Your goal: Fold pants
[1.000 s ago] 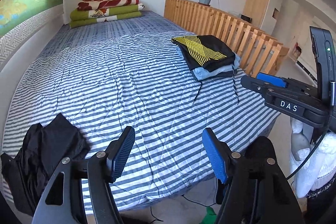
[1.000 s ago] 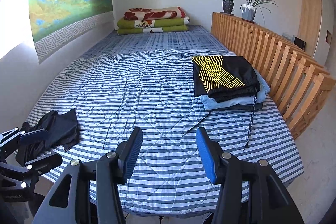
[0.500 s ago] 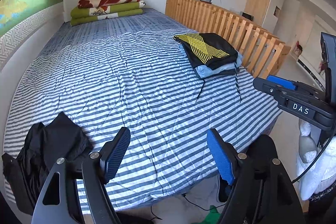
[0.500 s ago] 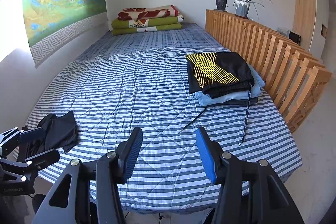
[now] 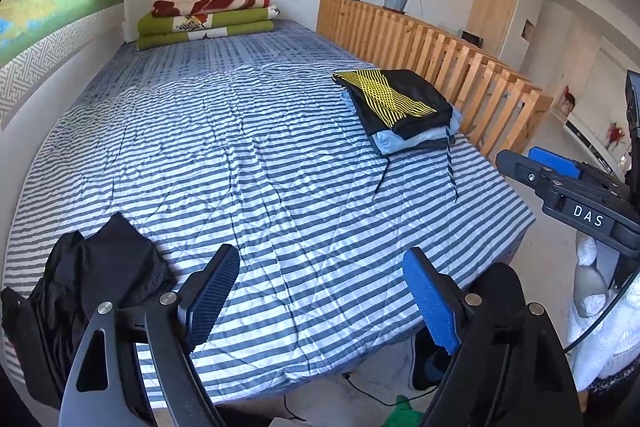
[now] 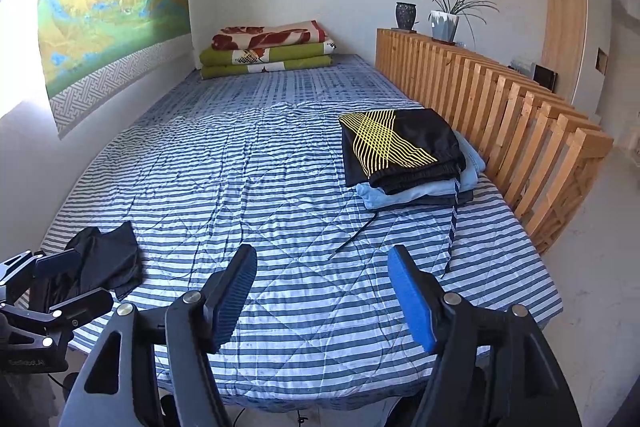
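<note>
Left wrist view: left gripper gapes wide, holding nothing, ribbed blue pads over the near edge of the bed, a quilted blue-and-white striped cover. Crumpled black pants lie at the near left corner. One folded stack sits beside the slatted wooden rail: black-and-yellow top, pale blue below.

Right wrist view: right gripper spread apart, empty. Black pants near left, limp and unfolded. Three folded blankets stacked at the far wall.

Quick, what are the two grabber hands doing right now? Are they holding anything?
Left gripper: open, holding nothing, above the bed's near edge.
Right gripper: open, holding nothing too.
</note>
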